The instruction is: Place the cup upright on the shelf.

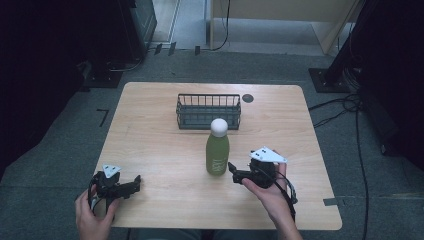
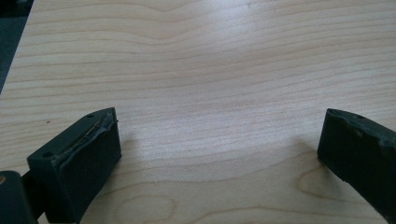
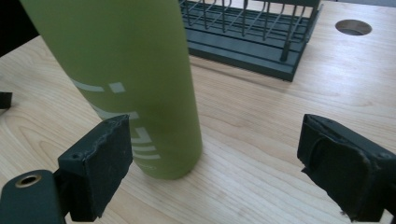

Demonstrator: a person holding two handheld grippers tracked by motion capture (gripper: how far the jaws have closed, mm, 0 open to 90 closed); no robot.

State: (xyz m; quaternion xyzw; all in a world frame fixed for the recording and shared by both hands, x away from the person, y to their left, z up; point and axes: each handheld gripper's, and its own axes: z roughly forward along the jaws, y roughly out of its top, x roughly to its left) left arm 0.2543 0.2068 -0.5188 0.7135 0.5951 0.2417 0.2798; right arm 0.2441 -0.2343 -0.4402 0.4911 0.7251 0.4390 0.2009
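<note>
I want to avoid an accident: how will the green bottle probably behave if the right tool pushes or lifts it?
The green bottle stands tall on a narrow base, so a push near its white cap would likely tip it. Its round body would probably roll once down. The smooth matte wall looks rigid, perhaps slippery; the right tool stands open beside it.

One green bottle (image 1: pixel 217 152) with white cap, upright on table (image 1: pixel 150 145). One dark wire basket (image 1: pixel 208 111), at table's far side. One round hole (image 1: pixel 248 98) in tabletop, beside basket. Two claws: left claw (image 1: pixel 136 181), right claw (image 1: pixel 233 170), each with two black jaws. Two hands: left hand (image 1: pixel 90 217), right hand (image 1: pixel 267 192). One table.
</note>
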